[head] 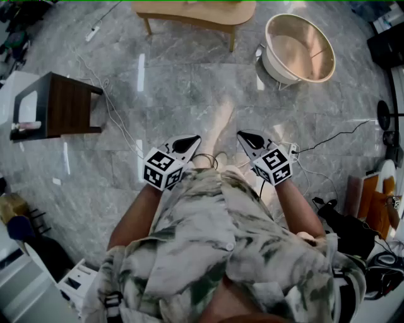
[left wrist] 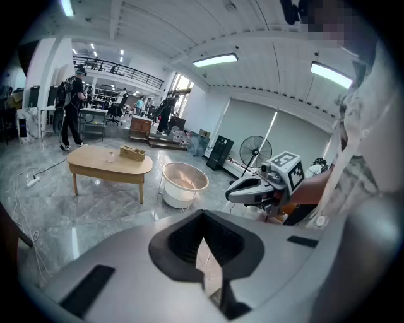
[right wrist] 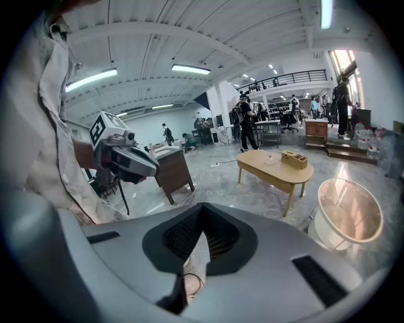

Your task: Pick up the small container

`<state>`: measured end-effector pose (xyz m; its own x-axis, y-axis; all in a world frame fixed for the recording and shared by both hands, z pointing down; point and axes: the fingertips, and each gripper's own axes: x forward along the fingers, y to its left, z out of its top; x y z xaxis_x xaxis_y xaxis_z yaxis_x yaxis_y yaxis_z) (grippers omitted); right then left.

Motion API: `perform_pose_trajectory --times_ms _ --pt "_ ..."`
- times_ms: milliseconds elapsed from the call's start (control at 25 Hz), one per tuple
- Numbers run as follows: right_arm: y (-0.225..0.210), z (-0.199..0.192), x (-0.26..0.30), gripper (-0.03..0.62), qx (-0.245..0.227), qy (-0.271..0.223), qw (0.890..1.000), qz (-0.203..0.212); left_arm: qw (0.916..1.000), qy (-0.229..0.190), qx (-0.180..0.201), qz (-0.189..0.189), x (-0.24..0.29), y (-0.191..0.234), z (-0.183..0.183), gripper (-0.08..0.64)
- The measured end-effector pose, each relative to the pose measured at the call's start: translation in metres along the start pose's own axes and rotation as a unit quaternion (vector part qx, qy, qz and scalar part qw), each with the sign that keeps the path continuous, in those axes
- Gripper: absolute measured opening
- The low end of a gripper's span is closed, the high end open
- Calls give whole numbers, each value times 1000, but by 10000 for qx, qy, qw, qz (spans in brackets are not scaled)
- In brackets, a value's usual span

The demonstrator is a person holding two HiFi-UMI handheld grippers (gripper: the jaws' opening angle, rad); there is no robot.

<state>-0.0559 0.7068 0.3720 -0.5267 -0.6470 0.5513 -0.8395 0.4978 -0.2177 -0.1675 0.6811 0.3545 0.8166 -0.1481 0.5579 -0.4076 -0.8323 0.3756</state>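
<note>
The small container [left wrist: 112, 156], a little clear cup, stands on the oval wooden table [left wrist: 95, 167] next to a wooden box [left wrist: 132, 152]. The cup [right wrist: 269, 159] also shows on that table in the right gripper view. The head view cuts the table [head: 196, 16] off at the top, and the cup is out of that view. Far from the table, my left gripper [head: 189, 141] and right gripper [head: 243, 136] hang side by side at chest height over the marble floor. Both are shut with nothing between the jaws. Each gripper view shows the other gripper: the right [left wrist: 249, 189] and the left [right wrist: 136, 165].
A white tub [head: 300, 47] stands on the floor to the right of the table. A dark side table [head: 63, 104] is at the left. Cables [head: 328, 142] run across the floor at the right, near bags and boxes [head: 369, 202]. Several people stand far back [left wrist: 72, 110].
</note>
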Motion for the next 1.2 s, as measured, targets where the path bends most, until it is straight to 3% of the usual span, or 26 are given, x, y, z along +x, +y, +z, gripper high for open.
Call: perform_pose_trajectory --times_ms 240,520,800,1200 --pt "-6 10 8 20 -53 -54 10000 -37 9999 -125 -70 -27 0 3 9 21" --pt "-44 53 50 23 -131 -203 9995 -207 9992 -311 -130 -194 18 56 46 21" --pt "-100 124 117 115 -266 -181 9980 -538 9980 -451 -78 -435 41 152 112 21" --pt "-159 221 224 106 -464 -109 9966 -669 9977 -530 -48 -429 35 280 169 21"
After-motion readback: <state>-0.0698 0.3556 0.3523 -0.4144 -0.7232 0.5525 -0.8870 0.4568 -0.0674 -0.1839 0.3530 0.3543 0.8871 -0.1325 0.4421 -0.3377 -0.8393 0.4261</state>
